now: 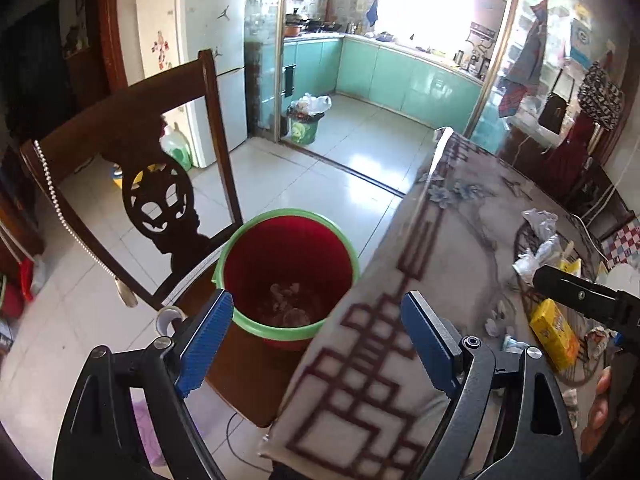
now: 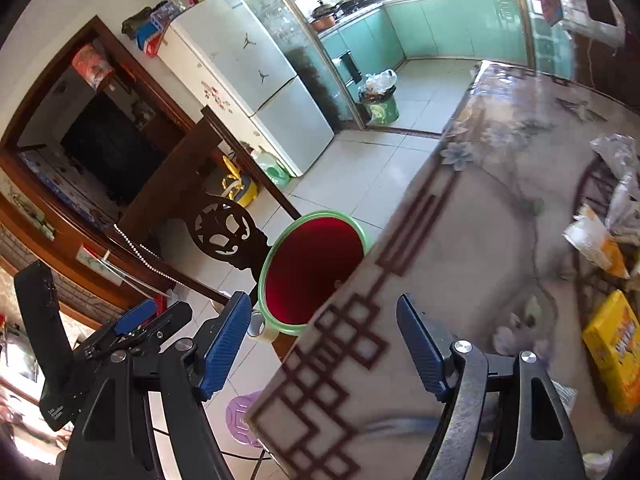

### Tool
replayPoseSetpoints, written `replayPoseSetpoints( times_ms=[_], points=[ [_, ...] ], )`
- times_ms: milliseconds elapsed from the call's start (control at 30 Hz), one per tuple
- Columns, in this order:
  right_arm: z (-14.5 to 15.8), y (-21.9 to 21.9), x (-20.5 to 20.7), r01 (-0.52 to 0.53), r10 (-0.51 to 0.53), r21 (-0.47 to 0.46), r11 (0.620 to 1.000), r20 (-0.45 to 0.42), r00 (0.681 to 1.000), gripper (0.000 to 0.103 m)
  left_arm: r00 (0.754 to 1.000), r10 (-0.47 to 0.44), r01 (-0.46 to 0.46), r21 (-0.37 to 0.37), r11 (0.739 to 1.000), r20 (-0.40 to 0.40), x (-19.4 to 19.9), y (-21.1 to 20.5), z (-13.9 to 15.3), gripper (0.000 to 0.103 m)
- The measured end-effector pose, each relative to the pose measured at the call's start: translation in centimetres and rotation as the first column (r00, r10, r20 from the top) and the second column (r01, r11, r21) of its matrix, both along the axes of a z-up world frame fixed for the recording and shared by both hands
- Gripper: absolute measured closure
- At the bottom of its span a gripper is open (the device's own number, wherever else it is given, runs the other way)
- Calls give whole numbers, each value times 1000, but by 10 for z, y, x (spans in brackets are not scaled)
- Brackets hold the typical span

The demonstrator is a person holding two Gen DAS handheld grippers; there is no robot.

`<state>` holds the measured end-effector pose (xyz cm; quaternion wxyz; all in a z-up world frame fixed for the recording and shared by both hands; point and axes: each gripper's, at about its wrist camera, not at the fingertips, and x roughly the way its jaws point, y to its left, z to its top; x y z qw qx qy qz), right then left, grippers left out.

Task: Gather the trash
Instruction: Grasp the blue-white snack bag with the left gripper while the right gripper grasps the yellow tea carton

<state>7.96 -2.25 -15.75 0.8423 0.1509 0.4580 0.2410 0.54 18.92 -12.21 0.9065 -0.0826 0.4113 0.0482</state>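
Observation:
A red bin with a green rim [image 1: 286, 276] stands on a chair seat beside the table's left edge; crumpled trash lies at its bottom. It also shows in the right wrist view [image 2: 312, 270]. My left gripper [image 1: 316, 340] is open and empty, over the bin's near rim and the table edge. My right gripper [image 2: 320, 344] is open and empty, over the table's corner. On the table lie a yellow box [image 1: 554, 334] [image 2: 612, 354], crumpled white wrappers [image 1: 540, 236], a torn packet [image 2: 596, 240] and small paper scraps [image 1: 494, 322].
The table [image 1: 452, 240] has a patterned cloth under clear plastic. A dark wooden chair [image 1: 136, 152] stands left of the bin. A second full green bin [image 1: 306, 118] stands at the kitchen doorway. A fridge [image 2: 256, 76] is behind the chair. A roll of tape [image 1: 168, 318] sits on the seat.

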Motion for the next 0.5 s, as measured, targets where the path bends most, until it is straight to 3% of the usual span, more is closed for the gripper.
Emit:
replayPoseSetpoints(
  times_ms=[100, 233, 367, 433, 500],
  points=[
    [14, -65, -27, 67, -66, -25, 997, 10, 998, 28, 996, -85, 85, -1, 996, 40, -10, -39, 15, 10],
    [8, -141, -40, 63, -64, -211, 975, 1, 998, 24, 977, -201, 202, -10, 979, 73, -14, -93, 21, 4],
    [-32, -191, -27, -51, 20, -480, 876, -69, 997, 23, 956, -293, 294, -54, 954, 23, -9, -143, 11, 3],
    [-57, -212, -18, -119, 61, -531, 839, -125, 990, 23, 946, -324, 322, -88, 943, -12, -3, -164, 3, 3],
    [-77, -224, -7, -183, 100, -532, 827, -180, 979, 23, 938, -341, 333, -115, 936, -56, 2, -181, -6, 3]
  ],
)
